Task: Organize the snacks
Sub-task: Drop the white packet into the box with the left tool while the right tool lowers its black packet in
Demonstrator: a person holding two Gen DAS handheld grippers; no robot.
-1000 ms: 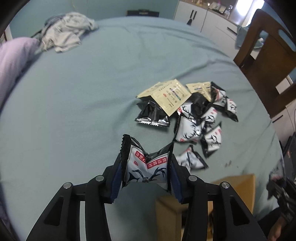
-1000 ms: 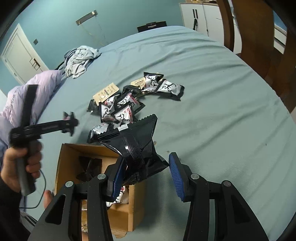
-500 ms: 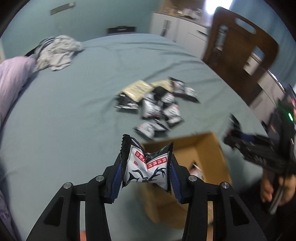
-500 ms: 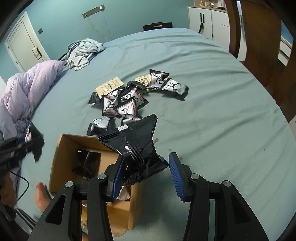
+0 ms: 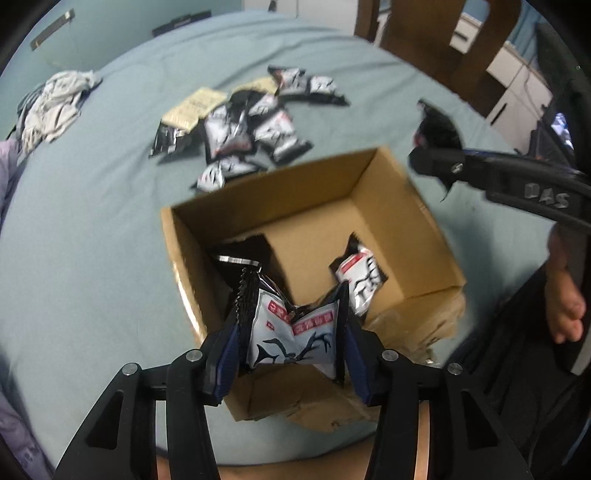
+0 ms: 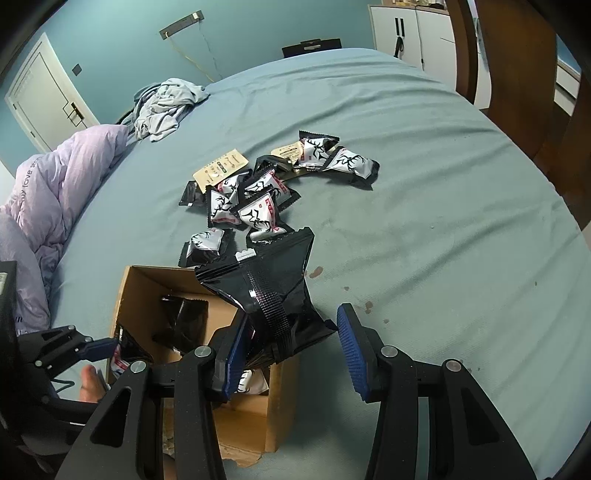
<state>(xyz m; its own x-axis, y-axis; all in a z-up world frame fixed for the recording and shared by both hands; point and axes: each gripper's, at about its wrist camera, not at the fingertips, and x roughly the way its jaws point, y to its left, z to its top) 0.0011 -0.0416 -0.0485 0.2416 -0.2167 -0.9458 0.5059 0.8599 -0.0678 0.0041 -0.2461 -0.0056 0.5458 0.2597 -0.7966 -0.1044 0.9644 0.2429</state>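
Observation:
A white and black snack packet [image 5: 291, 332] with an antler print sits folded between the pads of my left gripper [image 5: 291, 310], whose jaws are opening. It hangs over the near corner of an open cardboard box [image 5: 280, 184] on the teal bed. Two packets [image 5: 360, 277] lie inside the box. My right gripper [image 6: 291, 319] is shut on a black snack packet [image 6: 269, 273], just beyond the right wall of the box [image 6: 280, 417]. A pile of several packets [image 6: 255, 199] lies on the sheet behind the box.
Crumpled grey clothing [image 6: 166, 107] and a lilac duvet [image 6: 55, 184] lie at the far left of the bed. A wooden chair [image 5: 443, 44] and white cabinets [image 6: 417, 33] stand to the right. A person's bare foot [image 5: 565, 295] rests beside the box.
My left gripper has carried its packet across from the open sheet to above the box and rolled as it went. The right gripper and its black packet have stayed put.

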